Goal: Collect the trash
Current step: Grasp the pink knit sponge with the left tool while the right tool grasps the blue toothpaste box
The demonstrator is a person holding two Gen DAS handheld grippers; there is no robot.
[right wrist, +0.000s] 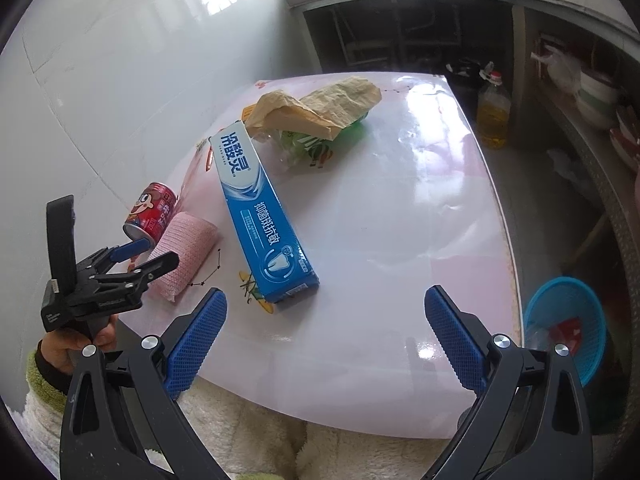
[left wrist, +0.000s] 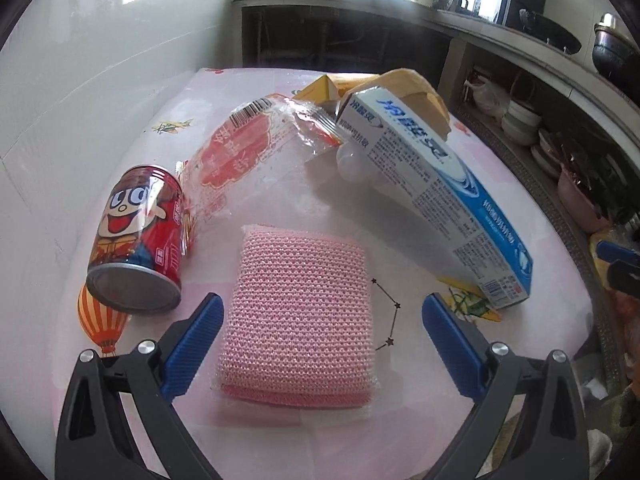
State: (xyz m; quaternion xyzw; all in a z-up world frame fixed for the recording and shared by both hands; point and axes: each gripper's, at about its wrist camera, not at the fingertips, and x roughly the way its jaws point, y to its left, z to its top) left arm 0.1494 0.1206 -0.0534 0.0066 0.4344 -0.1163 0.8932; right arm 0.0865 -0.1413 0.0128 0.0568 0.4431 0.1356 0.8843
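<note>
**A:** What does the left wrist view show?

**B:** The left gripper is spread wide and holds nothing. A pink sponge lies flat on the table, straight ahead between the two blue fingers. Its long axis runs away from the camera, in line with the fingers. Whether the pads touch it, I cannot tell. A red can lies on its side just left of the sponge. A toothpaste box slants off to the right, with a clear wrapper behind.

**A:** And the right wrist view?

**B:** The right gripper is also spread and empty, hovering near the table's front edge. The box lies ahead and left of it, long axis pointing away. The left gripper sits at the sponge, so the left hand is nearer that piece. A blue basket stands on the floor to the right, below the table edge, probably where the trash goes.
</note>
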